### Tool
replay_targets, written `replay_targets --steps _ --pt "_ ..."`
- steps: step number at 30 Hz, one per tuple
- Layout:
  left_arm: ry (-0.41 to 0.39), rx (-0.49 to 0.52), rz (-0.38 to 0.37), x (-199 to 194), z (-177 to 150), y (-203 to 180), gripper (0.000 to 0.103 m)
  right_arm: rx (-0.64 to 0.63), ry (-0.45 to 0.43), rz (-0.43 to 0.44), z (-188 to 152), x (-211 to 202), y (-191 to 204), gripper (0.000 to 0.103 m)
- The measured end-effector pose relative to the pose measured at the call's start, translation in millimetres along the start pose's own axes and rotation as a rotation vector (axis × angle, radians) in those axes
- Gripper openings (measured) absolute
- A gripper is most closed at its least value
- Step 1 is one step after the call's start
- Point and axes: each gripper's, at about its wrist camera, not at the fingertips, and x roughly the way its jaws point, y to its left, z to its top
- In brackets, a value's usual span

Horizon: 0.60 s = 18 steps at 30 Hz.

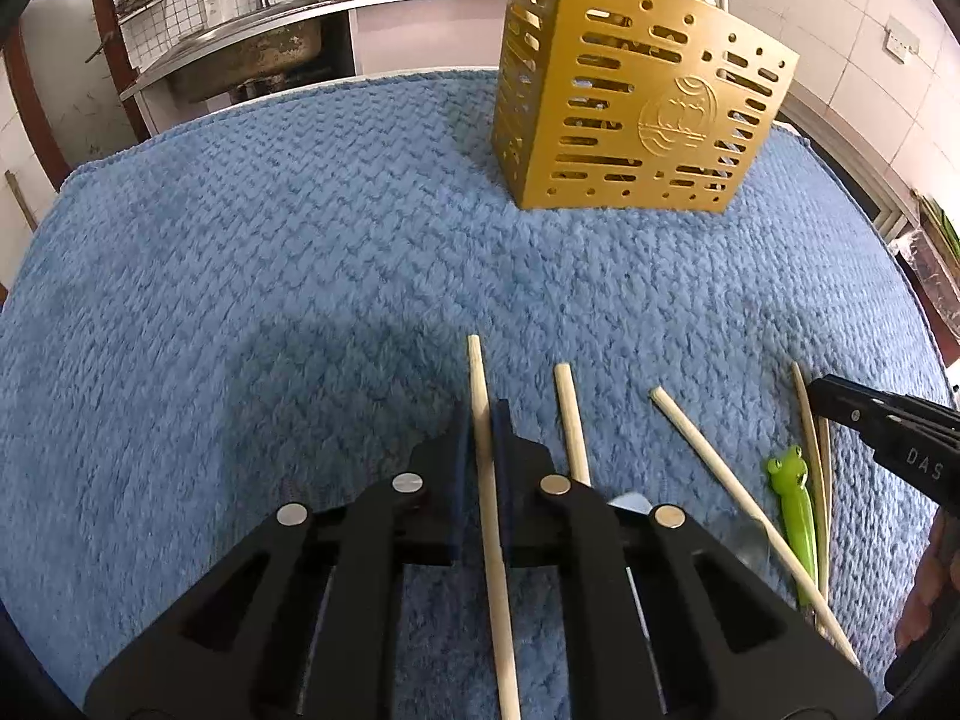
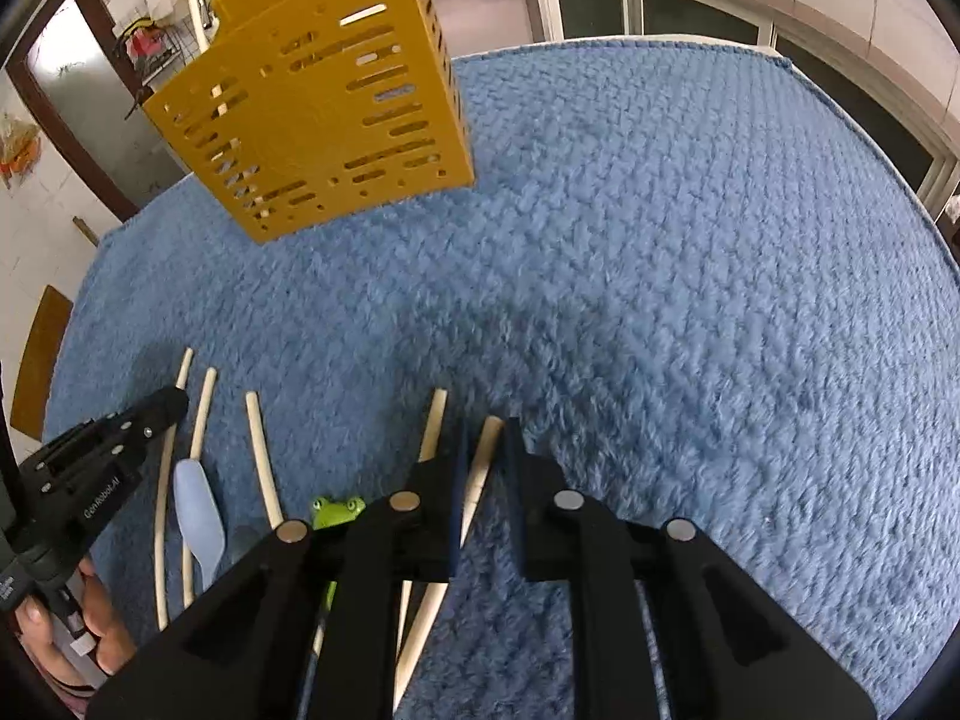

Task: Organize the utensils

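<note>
A gold perforated utensil holder (image 1: 636,84) stands at the far side of the blue towel (image 1: 300,252); it also shows in the right wrist view (image 2: 324,102). Several wooden chopsticks lie near me. My left gripper (image 1: 482,420) is shut on one chopstick (image 1: 489,510). My right gripper (image 2: 485,438) has its jaws close around another chopstick (image 2: 480,468), with a small gap on the right side. A green frog-topped utensil (image 1: 795,498) and a pale blue spoon (image 2: 198,510) lie among the chopsticks.
A sink and counter (image 1: 252,36) lie beyond the towel's far edge. The right gripper's tip (image 1: 864,408) shows at the right of the left wrist view. The left gripper (image 2: 102,462) and a hand show at the lower left of the right wrist view.
</note>
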Motion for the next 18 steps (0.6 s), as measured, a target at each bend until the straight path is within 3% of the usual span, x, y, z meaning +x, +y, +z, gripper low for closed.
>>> replay_targets --steps 9,13,18 --pt "-0.002 0.016 0.001 2.1 -1.4 -6.0 0.005 -0.083 0.005 -0.095 -5.9 1.3 24.9 0.012" --pt "-0.005 -0.022 -0.029 1.5 -0.3 1.1 0.004 -0.083 -0.001 -0.081 -2.4 -0.4 20.9 0.011" --pt "-0.061 -0.037 -0.048 -14.4 -0.7 7.0 0.004 -0.075 -0.080 -0.030 0.9 -23.3 18.8 0.010"
